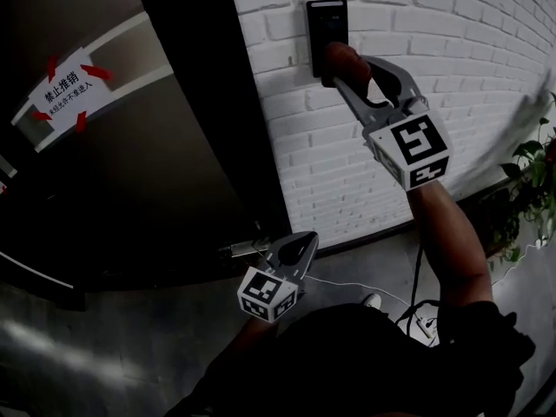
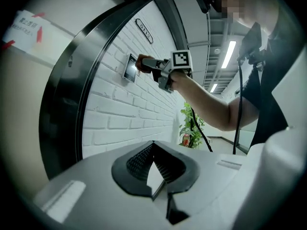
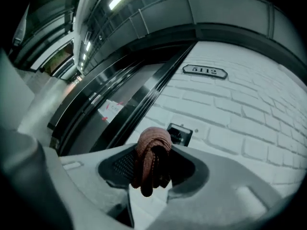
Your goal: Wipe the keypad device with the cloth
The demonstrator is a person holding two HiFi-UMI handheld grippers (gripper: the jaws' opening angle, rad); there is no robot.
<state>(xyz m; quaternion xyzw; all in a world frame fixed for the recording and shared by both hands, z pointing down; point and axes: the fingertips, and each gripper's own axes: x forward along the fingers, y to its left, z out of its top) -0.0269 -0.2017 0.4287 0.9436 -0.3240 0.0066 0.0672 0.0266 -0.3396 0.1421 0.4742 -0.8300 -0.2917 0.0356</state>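
Observation:
The black keypad device (image 1: 325,20) is mounted on the white brick wall (image 1: 452,42). My right gripper (image 1: 345,69) is raised to it and shut on a bunched reddish-brown cloth (image 1: 346,59). The cloth lies over the keypad's lower right part; contact cannot be told. In the right gripper view the cloth (image 3: 152,157) hangs between the jaws of my right gripper (image 3: 153,166), with the keypad (image 3: 181,134) just behind it. The left gripper view shows the keypad (image 2: 129,67) and cloth (image 2: 141,61) from the side. My left gripper (image 1: 292,252) hangs low, shut and empty (image 2: 153,150).
A dark door (image 1: 130,163) with a white and red notice (image 1: 62,85) stands left of the wall, its metal handle (image 1: 241,249) beside my left gripper. A potted plant (image 1: 532,189) is at the right. A cable (image 1: 356,287) lies on the floor. A room number plate (image 3: 205,71) sits above the keypad.

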